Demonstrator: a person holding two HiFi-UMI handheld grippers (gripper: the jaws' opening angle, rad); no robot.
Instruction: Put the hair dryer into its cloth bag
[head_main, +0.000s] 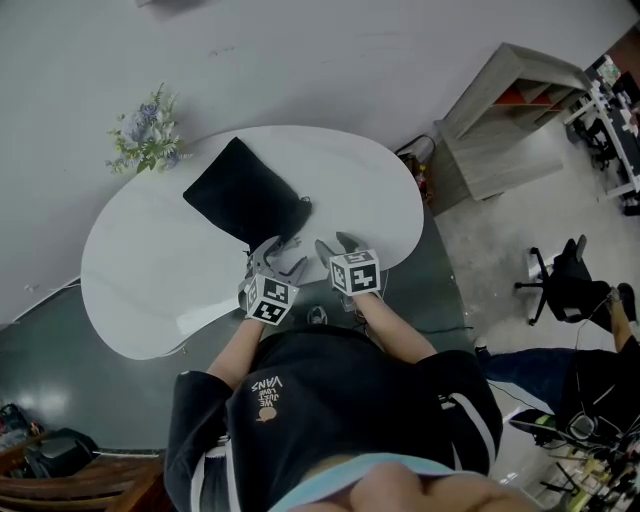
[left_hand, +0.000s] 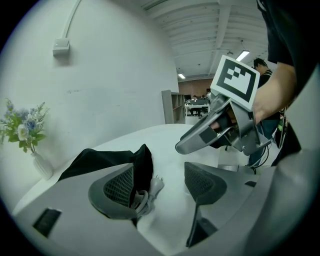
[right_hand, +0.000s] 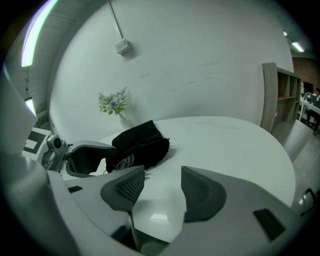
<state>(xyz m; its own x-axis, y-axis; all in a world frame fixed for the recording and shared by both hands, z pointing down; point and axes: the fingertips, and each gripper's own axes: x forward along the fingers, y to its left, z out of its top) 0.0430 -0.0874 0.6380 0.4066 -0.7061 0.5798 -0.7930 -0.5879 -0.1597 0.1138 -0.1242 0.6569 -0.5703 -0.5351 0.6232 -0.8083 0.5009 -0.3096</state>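
The black cloth bag (head_main: 245, 190) lies on the white table (head_main: 150, 280), its mouth toward me. In the right gripper view a grey rounded part of the hair dryer (right_hand: 125, 161) shows inside the mouth of the bag (right_hand: 142, 140). The dryer's grey cord and plug (left_hand: 149, 189) trail out of the bag (left_hand: 100, 159) onto the table, right beside the left pad. My left gripper (head_main: 282, 256) (left_hand: 160, 182) stands open just before the bag's mouth, with nothing between its pads. My right gripper (head_main: 337, 245) (right_hand: 157, 187) is open and empty beside it, over bare table.
A vase of pale flowers (head_main: 148, 135) (right_hand: 114, 102) stands at the table's far left edge by the wall. A wooden shelf unit (head_main: 510, 120) and an office chair (head_main: 570, 275) stand on the floor to the right. The table's near edge is under my grippers.
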